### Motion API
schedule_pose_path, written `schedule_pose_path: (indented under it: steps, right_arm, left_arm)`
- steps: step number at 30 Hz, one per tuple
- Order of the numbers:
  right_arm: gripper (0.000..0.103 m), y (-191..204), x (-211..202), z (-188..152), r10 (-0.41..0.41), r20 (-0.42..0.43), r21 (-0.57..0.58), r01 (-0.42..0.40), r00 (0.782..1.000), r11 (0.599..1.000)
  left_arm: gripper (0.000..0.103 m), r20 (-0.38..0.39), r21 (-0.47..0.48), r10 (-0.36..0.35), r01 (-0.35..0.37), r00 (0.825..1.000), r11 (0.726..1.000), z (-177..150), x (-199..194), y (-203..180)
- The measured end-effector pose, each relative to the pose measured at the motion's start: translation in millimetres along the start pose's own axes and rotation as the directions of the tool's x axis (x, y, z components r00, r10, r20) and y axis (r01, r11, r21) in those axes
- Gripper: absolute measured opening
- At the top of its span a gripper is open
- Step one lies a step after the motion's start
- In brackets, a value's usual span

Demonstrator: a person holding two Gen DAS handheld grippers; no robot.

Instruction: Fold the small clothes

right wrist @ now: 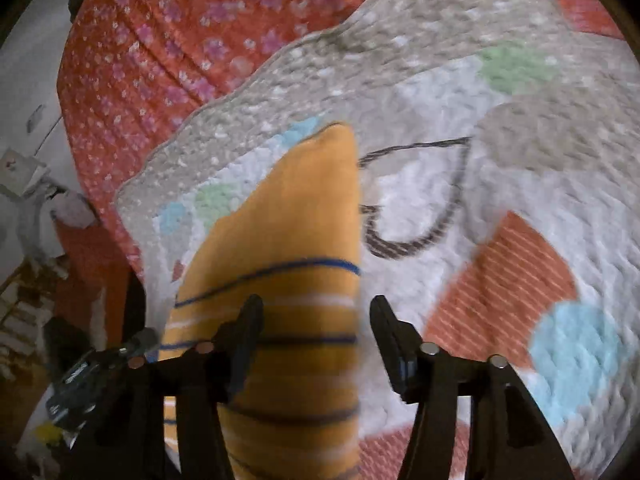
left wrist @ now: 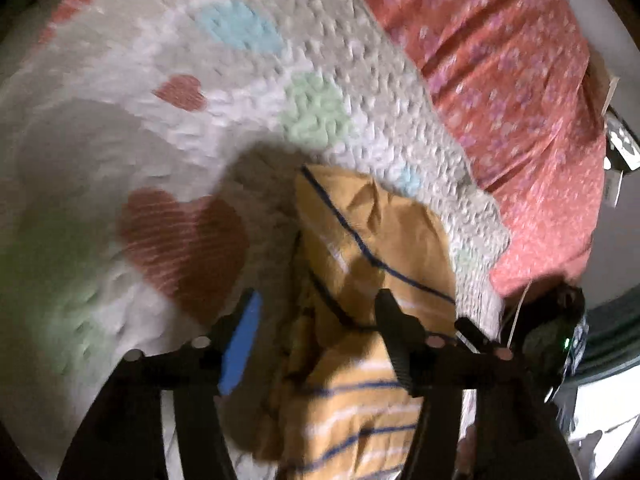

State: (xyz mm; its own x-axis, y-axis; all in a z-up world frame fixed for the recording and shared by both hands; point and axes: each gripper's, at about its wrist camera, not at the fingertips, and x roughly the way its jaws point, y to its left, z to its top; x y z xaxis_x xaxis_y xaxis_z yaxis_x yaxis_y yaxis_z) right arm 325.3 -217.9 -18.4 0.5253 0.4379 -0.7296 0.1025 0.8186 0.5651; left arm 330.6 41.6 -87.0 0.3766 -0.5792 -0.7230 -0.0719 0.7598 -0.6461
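Observation:
A small yellow garment with blue and white stripes (left wrist: 360,272) lies crumpled on a quilted blanket with hearts and dots (left wrist: 224,92). My left gripper (left wrist: 316,308) is open just above the garment, its fingers either side of a fold. In the right wrist view the same garment (right wrist: 288,232) looks smoother and narrows to a point away from me. My right gripper (right wrist: 316,312) is open over the garment's right edge, with the left finger over the cloth and the right finger over the blanket (right wrist: 500,168). Both views are blurred.
A red floral bedspread (left wrist: 500,72) lies under the blanket and shows past its edge (right wrist: 152,52). Beyond the bed edge are a pale floor and small clutter (right wrist: 24,172). The other gripper's dark body with a green light (left wrist: 560,340) is at the right.

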Motion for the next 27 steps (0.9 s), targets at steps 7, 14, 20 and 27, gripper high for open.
schedule_pose_path:
  steps: [7, 14, 20, 27]
  right_arm:
    - [0.048, -6.2, 46.3, 20.9, 0.040, -0.096, -0.004, -0.041, 0.995, 0.999]
    - [0.030, -4.3, 8.4, 44.1, 0.118, 0.018, 0.030, -0.119, 0.993, 0.992]
    - [0.044, -7.8, 25.9, 39.3, -0.062, 0.014, 0.005, 0.062, 0.998, 0.998]
    - [0.024, 6.4, -44.9, 0.6, -0.053, 0.111, -0.131, 0.068, 0.992, 0.989]
  left_arm:
    - [0.070, -0.187, 0.069, -0.041, 0.054, 0.982, 0.996, -6.7, 67.1, -26.0]
    - [0.041, -0.092, 0.088, -0.059, 0.067, 0.994, 0.994, 0.7, 56.0, -56.9]
    - [0.050, -0.081, 0.000, 0.011, -0.011, 0.997, 1.000, 6.0, 73.0, -46.2]
    - [0.049, 0.085, 0.139, 0.067, -0.078, 0.994, 0.987, -5.0, 1.5, -69.6]
